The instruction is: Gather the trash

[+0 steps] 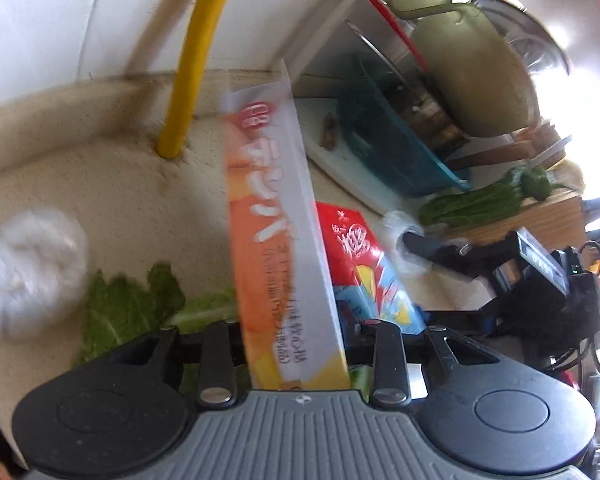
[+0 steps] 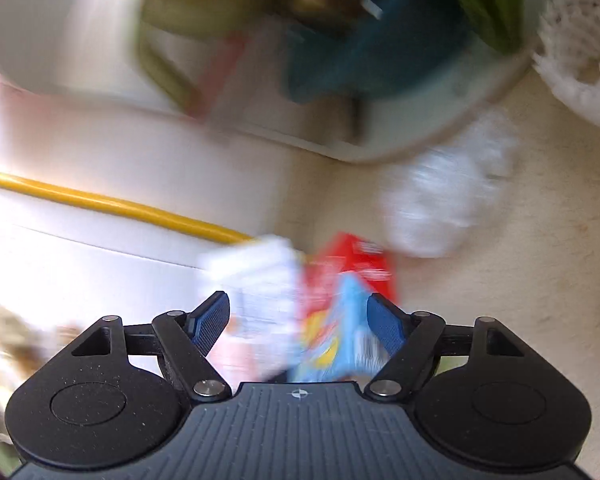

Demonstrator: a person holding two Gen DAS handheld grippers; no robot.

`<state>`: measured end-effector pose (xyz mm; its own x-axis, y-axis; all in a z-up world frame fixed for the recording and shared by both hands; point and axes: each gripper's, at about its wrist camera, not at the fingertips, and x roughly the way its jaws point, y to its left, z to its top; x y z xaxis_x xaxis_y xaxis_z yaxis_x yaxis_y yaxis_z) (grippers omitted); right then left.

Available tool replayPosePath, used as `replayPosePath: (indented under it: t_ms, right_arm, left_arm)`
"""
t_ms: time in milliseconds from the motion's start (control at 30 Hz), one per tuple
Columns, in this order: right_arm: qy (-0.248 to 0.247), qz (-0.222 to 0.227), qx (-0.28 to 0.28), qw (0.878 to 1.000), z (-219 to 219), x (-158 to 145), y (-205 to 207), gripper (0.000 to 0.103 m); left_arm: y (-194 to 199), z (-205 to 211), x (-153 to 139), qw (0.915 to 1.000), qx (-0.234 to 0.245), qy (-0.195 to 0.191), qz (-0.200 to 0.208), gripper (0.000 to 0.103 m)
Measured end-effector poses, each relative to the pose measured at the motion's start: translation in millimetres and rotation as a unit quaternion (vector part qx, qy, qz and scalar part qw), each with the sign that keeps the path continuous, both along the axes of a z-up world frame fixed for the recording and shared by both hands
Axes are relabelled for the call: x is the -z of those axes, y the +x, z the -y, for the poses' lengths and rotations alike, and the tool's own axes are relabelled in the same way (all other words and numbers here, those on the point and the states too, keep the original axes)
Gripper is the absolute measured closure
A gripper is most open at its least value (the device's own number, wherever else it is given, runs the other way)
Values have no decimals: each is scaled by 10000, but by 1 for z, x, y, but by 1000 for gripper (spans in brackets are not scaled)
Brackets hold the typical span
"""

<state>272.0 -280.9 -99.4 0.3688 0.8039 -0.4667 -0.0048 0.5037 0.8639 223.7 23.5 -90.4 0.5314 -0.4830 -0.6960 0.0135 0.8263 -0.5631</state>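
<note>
In the left wrist view my left gripper (image 1: 296, 332) is shut on a long orange and white carton (image 1: 276, 224) and holds it upright above the beige counter (image 1: 112, 200). A red and blue drink carton (image 1: 364, 268) lies just right of it. A crumpled white plastic bag (image 1: 28, 272) and green lettuce leaves (image 1: 128, 308) lie at the left. In the blurred right wrist view my right gripper (image 2: 300, 320) is open, with the red and blue carton (image 2: 348, 300) and the white carton (image 2: 260, 300) between its blue pads (image 2: 210, 320). Another white plastic wad (image 2: 444, 200) lies beyond.
A yellow pipe (image 1: 192, 60) rises from the counter by the white wall. A teal basin (image 1: 392, 148), a green pot (image 1: 472, 68), a white cutting board (image 1: 328, 136) and green vegetables (image 1: 480, 200) stand at the right. The right gripper's black body (image 1: 540, 280) shows there too.
</note>
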Motion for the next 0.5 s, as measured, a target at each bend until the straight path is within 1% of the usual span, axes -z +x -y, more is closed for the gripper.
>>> replayPosePath:
  t_ms: [33, 67, 100, 133, 233, 300, 333, 367, 400, 433, 467, 500]
  right_arm:
    - [26, -258, -31, 9997, -5, 13, 6, 21]
    - [247, -264, 59, 9993, -4, 18, 8, 20]
    - [348, -379, 74, 9986, -3, 20, 11, 20]
    - [379, -446, 67, 9983, 1, 20, 12, 20]
    - [273, -288, -235, 9989, 1, 14, 7, 19]
    - [194, -214, -290, 9992, 4, 14, 5, 21]
    - [194, -246, -306, 9990, 5, 13, 7, 22]
    - [151, -300, -329, 9989, 6, 13, 10, 26]
    - [128, -352, -363, 9986, 6, 12, 12, 26]
    - [178, -356, -406, 9984, 9, 16, 8, 23]
    - [295, -332, -446, 9980, 7, 17, 9, 16]
    - [351, -300, -390, 9982, 6, 16, 8, 16]
  left_arm:
    - [2, -2, 2, 9999, 5, -73, -72, 72]
    - [4, -5, 4, 9997, -7, -208, -141, 71]
    - [5, -6, 5, 9996, 31, -224, -153, 71]
    - [5, -5, 5, 9998, 117, -147, -108, 71]
    - [6, 0, 3, 9997, 218, 37, -37, 70]
    - [7, -2, 3, 9997, 249, 20, -59, 70]
    - [7, -2, 3, 9996, 274, 30, -64, 70]
    - [8, -1, 4, 9995, 301, 57, -54, 70]
    - [10, -1, 4, 9994, 328, 82, -56, 69]
    - [9, 0, 4, 9994, 331, 92, -68, 69]
    - [8, -1, 3, 9995, 308, 94, -76, 69]
    - [6, -2, 3, 9995, 293, 91, -84, 69]
